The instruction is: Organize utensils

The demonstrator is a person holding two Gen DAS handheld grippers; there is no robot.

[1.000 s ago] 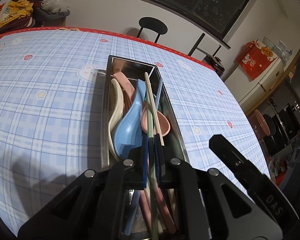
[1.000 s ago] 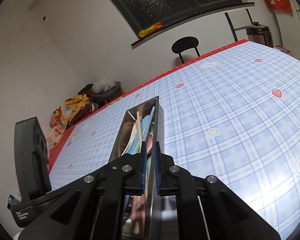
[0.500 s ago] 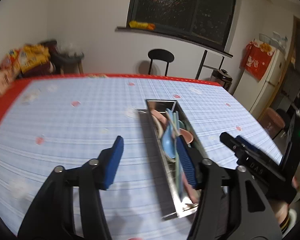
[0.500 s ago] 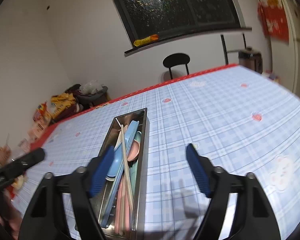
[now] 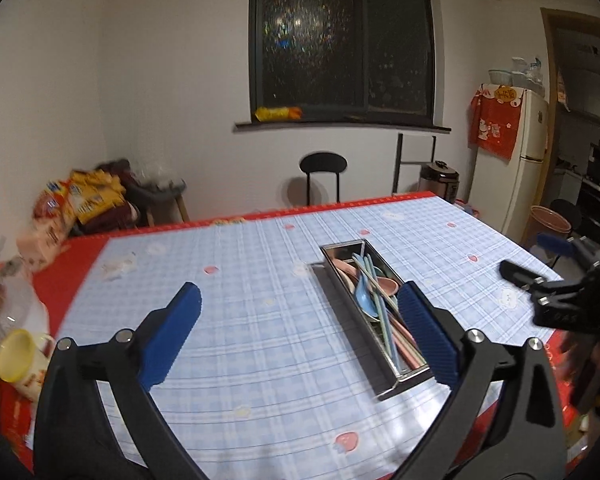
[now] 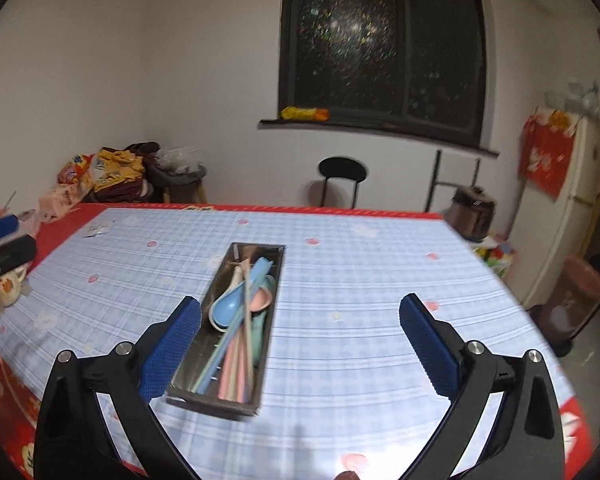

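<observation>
A steel tray (image 5: 405, 385) lies on the checked tablecloth and holds a blue spoon (image 5: 364, 293), a pink spoon (image 5: 386, 285), other spoons and several pastel chopsticks. My left gripper (image 5: 298, 294) hovers above and before the tray, jaws opening wide with nothing between them; its right finger overlaps the tray's near end. In the right wrist view the same tray (image 6: 214, 402) with the blue spoon (image 6: 226, 306) sits by the left finger of my right gripper (image 6: 300, 307), whose jaws are also opening wide and hold nothing. Each gripper shows at the edge of the other's view: right gripper (image 5: 534, 258), left gripper (image 6: 2, 240).
A mug (image 5: 16, 356) and snack bags (image 5: 72, 204) crowd the table's left end. A black chair (image 5: 323, 166) stands behind the far edge. A rice cooker (image 6: 474, 208), a fridge (image 5: 528, 160) and a brown bin (image 6: 576, 296) stand to the right.
Both grippers were shut low over the tray a second ago. They have opened wide, risen and drawn back, so the whole tray and the room now show.
</observation>
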